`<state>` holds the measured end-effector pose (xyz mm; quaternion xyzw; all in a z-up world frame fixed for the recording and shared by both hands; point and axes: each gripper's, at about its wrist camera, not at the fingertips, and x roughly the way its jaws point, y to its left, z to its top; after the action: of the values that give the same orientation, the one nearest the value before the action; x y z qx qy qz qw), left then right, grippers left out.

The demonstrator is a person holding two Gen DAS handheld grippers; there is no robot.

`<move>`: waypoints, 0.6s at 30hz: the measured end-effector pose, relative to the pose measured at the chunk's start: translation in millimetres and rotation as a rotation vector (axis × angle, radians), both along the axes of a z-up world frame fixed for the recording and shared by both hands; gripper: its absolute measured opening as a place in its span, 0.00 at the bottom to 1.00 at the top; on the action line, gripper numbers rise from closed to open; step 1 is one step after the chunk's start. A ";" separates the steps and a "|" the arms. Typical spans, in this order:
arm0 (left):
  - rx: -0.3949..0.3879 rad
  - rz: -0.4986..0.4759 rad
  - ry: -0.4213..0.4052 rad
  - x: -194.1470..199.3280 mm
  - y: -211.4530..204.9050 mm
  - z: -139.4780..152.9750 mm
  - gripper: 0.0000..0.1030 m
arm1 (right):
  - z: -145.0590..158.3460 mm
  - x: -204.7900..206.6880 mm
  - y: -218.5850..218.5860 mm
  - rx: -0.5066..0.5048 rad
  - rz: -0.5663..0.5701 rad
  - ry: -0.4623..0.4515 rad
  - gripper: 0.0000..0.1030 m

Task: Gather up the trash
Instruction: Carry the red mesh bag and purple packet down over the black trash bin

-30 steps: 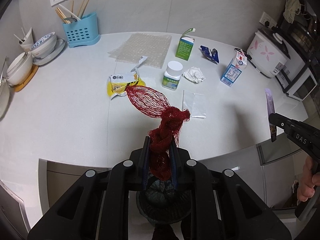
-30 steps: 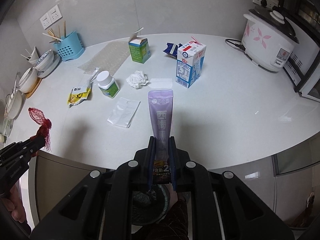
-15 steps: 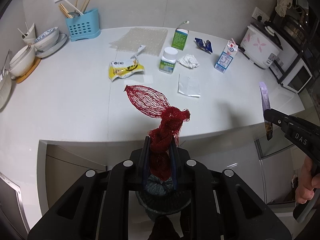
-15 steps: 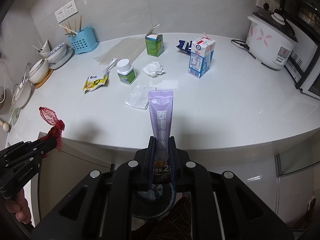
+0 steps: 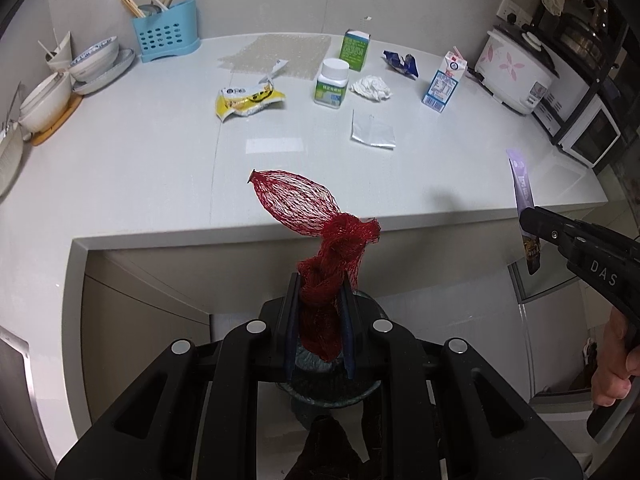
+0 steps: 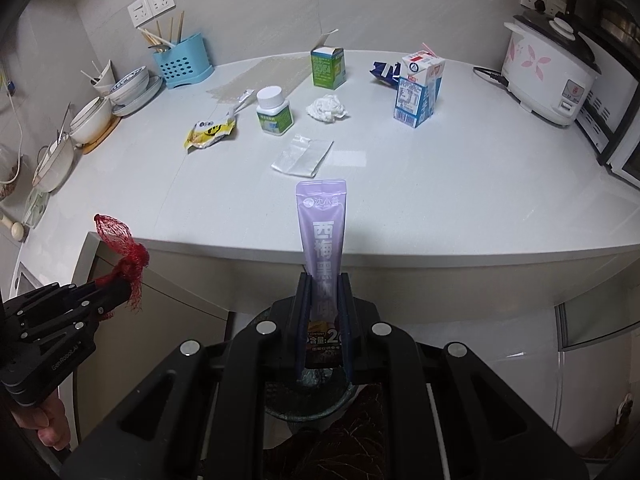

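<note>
The white bench (image 5: 120,168) fills the upper part of both wrist views, and every place below is given relative to its near edge. Both grippers are held out in front of that edge, off the bench and pointing steeply downward, above a dark round bin (image 6: 308,396) that shows beneath their fingers. The left gripper (image 5: 319,304) has its jaws narrow and clamped on the twisted neck of a red mesh bag (image 5: 304,204), whose puffed end rises up across the edge line; in the right wrist view a hand (image 6: 48,424) grips its handle low at the left. The right gripper (image 6: 323,312) has its jaws narrow and pressed on the lower part of a purple sachet (image 6: 322,224) that stands upright, its top reaching past the edge; in the left wrist view a hand (image 5: 614,364) holds its handle at the far right. Well behind the edge lie a blue milk carton (image 6: 418,92), a green box (image 6: 328,66), a white-capped bottle (image 6: 274,110), a yellow wrapper (image 6: 208,132), a clear plastic bag (image 6: 302,156) and a crumpled tissue (image 6: 328,108).
</note>
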<state>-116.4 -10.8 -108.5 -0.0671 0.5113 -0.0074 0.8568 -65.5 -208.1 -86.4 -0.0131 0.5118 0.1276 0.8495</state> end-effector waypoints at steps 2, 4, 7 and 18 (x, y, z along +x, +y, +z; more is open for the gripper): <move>-0.001 -0.001 0.006 -3.2 -0.6 -5.5 0.16 | -5.4 -4.5 1.9 0.001 0.005 0.009 0.12; 0.001 -0.003 0.009 -6.2 -1.7 -11.2 0.16 | -10.9 -8.6 4.1 0.001 0.011 0.014 0.12; -0.001 -0.004 0.009 -10.9 -1.8 -19.5 0.16 | -18.5 -15.6 7.8 0.002 0.021 0.016 0.12; -0.018 0.012 0.012 -26.4 5.9 -60.2 0.16 | -59.3 -32.9 18.4 0.016 0.054 0.061 0.12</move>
<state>-142.8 -4.9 -168.6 -0.0781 0.5160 -0.0064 0.8530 -98.4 -189.7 -145.8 -0.0163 0.5361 0.1546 0.8297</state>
